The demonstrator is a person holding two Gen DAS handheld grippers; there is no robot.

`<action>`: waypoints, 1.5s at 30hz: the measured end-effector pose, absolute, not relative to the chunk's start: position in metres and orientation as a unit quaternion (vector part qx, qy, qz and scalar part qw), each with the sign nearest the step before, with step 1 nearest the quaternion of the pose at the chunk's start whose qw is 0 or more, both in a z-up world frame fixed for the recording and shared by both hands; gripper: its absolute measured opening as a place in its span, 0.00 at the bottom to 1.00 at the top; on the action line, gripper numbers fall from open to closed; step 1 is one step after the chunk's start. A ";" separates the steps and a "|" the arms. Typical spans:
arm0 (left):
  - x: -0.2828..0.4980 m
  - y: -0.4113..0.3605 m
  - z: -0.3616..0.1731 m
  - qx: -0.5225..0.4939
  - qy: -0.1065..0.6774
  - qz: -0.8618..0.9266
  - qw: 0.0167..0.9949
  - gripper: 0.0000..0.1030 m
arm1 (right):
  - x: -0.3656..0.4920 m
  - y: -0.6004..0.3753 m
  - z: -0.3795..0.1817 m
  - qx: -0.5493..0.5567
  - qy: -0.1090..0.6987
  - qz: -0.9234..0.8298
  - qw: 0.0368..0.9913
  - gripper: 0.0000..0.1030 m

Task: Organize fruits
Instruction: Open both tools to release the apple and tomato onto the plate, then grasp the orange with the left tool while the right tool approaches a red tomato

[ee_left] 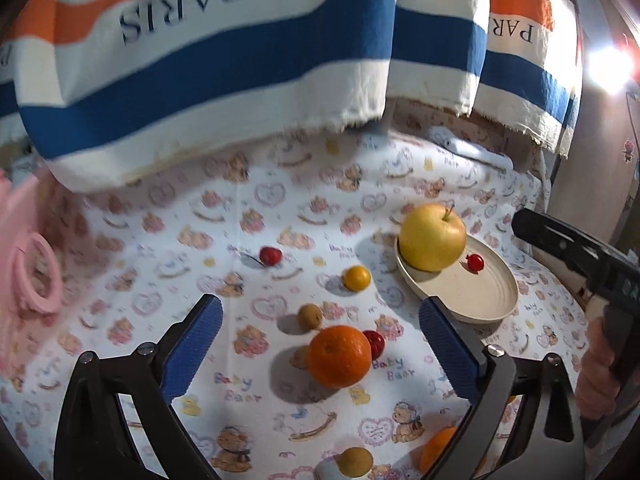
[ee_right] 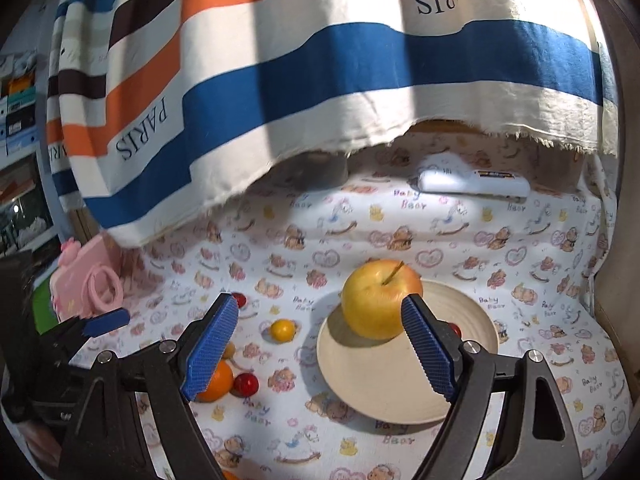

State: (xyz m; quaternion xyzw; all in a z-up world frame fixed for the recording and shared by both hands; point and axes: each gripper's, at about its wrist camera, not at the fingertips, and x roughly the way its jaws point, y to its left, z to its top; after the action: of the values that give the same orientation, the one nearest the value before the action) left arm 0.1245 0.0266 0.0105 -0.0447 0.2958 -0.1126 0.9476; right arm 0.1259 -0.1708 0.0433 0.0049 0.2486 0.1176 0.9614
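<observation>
only left wrist view shows the whole orange [ee_left: 339, 356] between open fingers [ee_left: 192, 344].

The left wrist camera is looking forward and down between its jaws, close over the orange [ee_left: 339, 356], with the plate [ee_left: 480, 304] off to its right. The right wrist camera is facing the same way from further right, near the plate [ee_right: 384, 384]. Both are sharing the apple [ee_left: 432, 238], the printed surface [ee_left: 256, 208] and the striped cloth [ee_right: 320, 80] behind.
</observation>
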 end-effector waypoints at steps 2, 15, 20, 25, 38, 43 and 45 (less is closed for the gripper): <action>0.129 0.024 0.004 -0.049 0.313 -0.129 0.940 0.86 | 0.127 -0.165 0.038 -0.004 0.252 0.127 0.959 0.83; 0.156 0.032 -0.031 -0.135 0.407 -0.185 0.884 0.61 | 0.143 -0.167 0.012 -0.006 0.298 0.112 0.948 0.83; 0.159 0.025 -0.040 -0.120 0.423 -0.183 0.879 0.56 | 0.146 -0.163 0.005 -0.010 0.310 0.113 0.944 0.83; 0.158 0.017 -0.041 -0.080 0.417 -0.158 0.892 0.46 | 0.147 -0.159 0.000 -0.011 0.321 0.121 0.939 0.83; 0.157 0.020 -0.037 0.024 0.402 -0.038 0.914 0.45 | 0.151 -0.160 -0.004 -0.019 0.330 0.110 0.937 0.83; 0.155 0.014 -0.038 0.024 0.401 -0.042 0.915 0.54 | 0.152 -0.162 -0.004 -0.019 0.331 0.106 0.937 0.83; 0.155 0.016 -0.038 0.004 0.402 -0.064 0.913 0.58 | 0.152 -0.162 -0.004 -0.020 0.332 0.104 0.937 0.83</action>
State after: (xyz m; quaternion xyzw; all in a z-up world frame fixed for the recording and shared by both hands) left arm 0.1547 0.0160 -0.0375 0.0043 0.4021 -0.0637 0.9134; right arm 0.1523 -0.1621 -0.0043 -0.0196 0.3320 0.1040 0.9373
